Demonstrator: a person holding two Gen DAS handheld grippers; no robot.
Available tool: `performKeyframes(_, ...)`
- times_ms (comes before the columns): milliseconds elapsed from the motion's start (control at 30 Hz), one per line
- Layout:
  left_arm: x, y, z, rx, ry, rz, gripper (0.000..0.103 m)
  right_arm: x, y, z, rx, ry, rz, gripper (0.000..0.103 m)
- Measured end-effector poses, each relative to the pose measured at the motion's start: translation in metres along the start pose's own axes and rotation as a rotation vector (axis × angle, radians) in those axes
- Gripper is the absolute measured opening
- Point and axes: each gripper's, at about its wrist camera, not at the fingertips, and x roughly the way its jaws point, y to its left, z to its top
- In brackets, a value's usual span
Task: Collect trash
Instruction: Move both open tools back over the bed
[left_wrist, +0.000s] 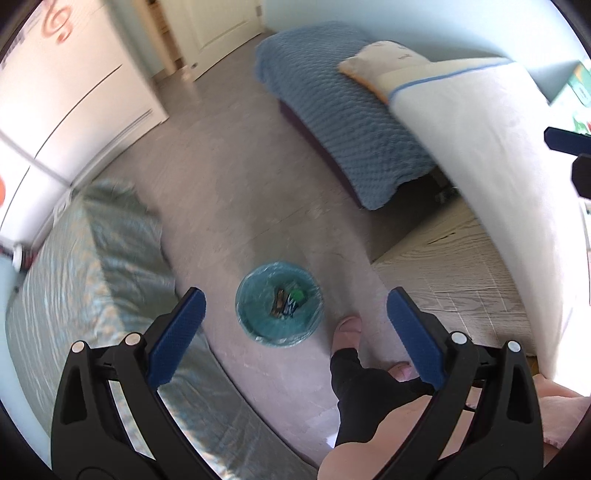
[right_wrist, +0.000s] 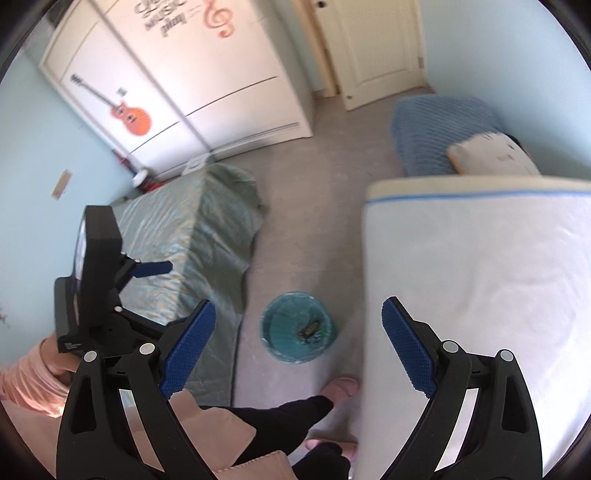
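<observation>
Two grippers, one bin, a few bits of trash. Left gripper (left_wrist: 295, 314) has its jaws spread wide w/ nothing between the blue pads. Right gripper (right_wrist: 299, 325) is likewise released and empty (its pads sit wide apart, nothing touching them).

One bin (left_wrist: 279, 303), round, teal, lined w/ a clear bag, stands upright on the grey floor (left_wrist: 229, 184), mouth facing up. It sits in the gap between two beds, near the person's feet. Trash (left_wrist: 286, 303) lies at the bottom of the bin: approx. three or four pieces, a brown stick-like one, a green one, a dark blue-white wrapper; exact count is hard to tell through the blur. The brown piece's long axis runs roughly toward the camera and away in the left view.

Around it: one bed w/ a green cover (left_wrist: 92, 266) on the left, one white mattress (right_wrist: 480, 295) w/ a blue stripe on the right, one blue blanket (left_wrist: 332, 110) beyond it, one pillow (left_wrist: 376, 62). One white wardrobe (right_wrist: 184, 74) w/ a guitar sticker (right_wrist: 129, 114) and one door (right_wrist: 376, 48) at the far end. Two feet in pink slippers (left_wrist: 347, 328) and dark trouser legs stand just beside the bin; nothing covers its mouth.
</observation>
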Motion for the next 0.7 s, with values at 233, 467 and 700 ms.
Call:
performKeyframes(233, -0.006, -0.047, 0.022, 0.114, -0.031, -0.100, 0.096, -0.034, -0.033, -0.031, 0.108, -0.040, -0.077, 0.091)
performKeyframes(467, -0.015, -0.112, 0.041, 0.271, -0.045, -0.162, 0.096, -0.087, -0.074, -0.076, 0.240, -0.125, -0.174, 0.091)
performKeyframes(700, -0.030, -0.194, 0.045, 0.430, -0.069, -0.223, 0.096, -0.153, -0.124, -0.139, 0.361, -0.195, -0.283, 0.091)
